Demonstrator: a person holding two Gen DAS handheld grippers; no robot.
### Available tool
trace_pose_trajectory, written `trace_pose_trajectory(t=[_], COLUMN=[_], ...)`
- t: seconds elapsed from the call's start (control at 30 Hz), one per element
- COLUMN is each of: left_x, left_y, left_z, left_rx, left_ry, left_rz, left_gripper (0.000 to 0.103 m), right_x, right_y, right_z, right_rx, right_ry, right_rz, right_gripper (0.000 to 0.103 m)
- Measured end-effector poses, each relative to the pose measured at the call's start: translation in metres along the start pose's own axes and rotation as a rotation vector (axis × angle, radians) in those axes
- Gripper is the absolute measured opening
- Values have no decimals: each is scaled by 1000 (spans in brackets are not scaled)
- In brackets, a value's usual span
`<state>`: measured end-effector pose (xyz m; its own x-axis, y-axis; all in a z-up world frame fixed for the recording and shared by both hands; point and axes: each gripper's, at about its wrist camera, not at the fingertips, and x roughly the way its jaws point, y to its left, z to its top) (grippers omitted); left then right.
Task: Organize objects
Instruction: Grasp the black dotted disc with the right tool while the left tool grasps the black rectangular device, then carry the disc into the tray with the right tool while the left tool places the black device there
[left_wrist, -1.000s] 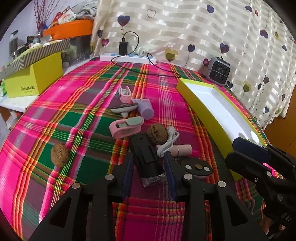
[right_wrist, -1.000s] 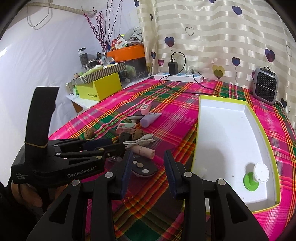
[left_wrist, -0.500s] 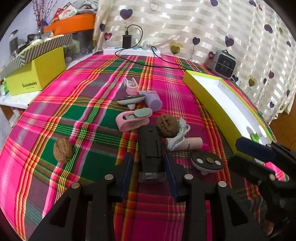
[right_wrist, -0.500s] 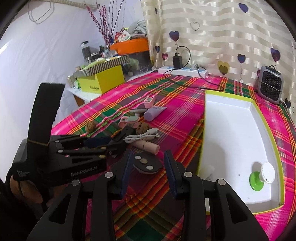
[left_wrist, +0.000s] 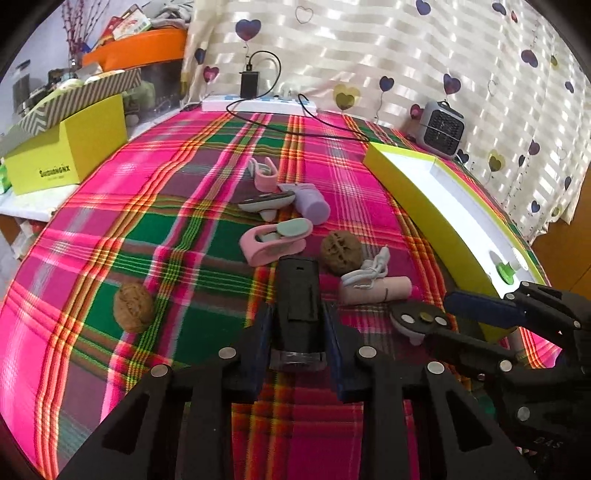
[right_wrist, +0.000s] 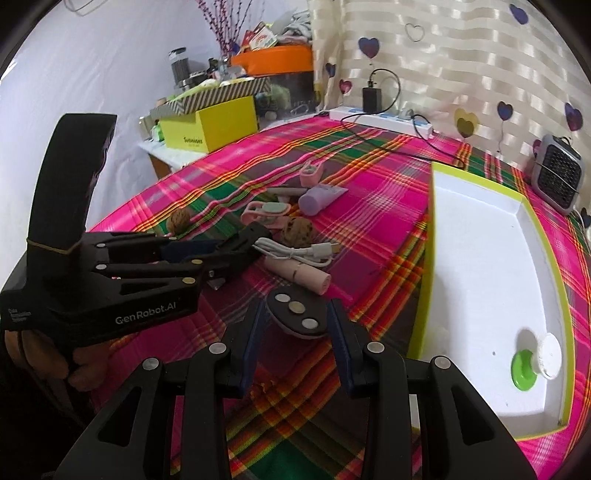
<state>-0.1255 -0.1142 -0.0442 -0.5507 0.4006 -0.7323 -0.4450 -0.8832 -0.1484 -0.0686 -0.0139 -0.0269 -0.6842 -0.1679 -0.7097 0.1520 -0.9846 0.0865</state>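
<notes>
— What's the setting?
— A bench under pink-and-green plaid cloth (left_wrist: 184, 229), heart-print curtain (left_wrist: 369, 44) behind.
— And the grippers?
— Left gripper (left_wrist: 297, 332): jaws pressed against a black rectangular plastic device (left_wrist: 297, 295) lying on the cloth. Right gripper (right_wrist: 297, 332): jaws parted around a dark oval disc with metal dots (right_wrist: 297, 312), beside the white yellow-rimmed tray (right_wrist: 428, 258).

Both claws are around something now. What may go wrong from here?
The left claw holds the black device only by its near end, so it may tip when lifted. The right claw straddles the oval piece, whose rounded shape may slip. The cable lies close and could snag.
</notes>
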Motion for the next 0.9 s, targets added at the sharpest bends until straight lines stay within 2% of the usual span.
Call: trace_pose_trajectory(t=[0.3,0.53,0.9], left_x=[1,2,1], left_y=[8,10,9], left_z=[1,2,0], left_rx=[-20,-23,-26], left_ry=[3,4,-2], left_rz=[-26,-37,-24], left_gripper=[26,26,26], right_x=[14,20,8], right_y=[10,2,0], right_z=[6,8,8], right_rx=[-56,-33,-6], right_ry=[64,97,39], right_rz=[-31,-57,-39], right_gripper=[36,35,24])
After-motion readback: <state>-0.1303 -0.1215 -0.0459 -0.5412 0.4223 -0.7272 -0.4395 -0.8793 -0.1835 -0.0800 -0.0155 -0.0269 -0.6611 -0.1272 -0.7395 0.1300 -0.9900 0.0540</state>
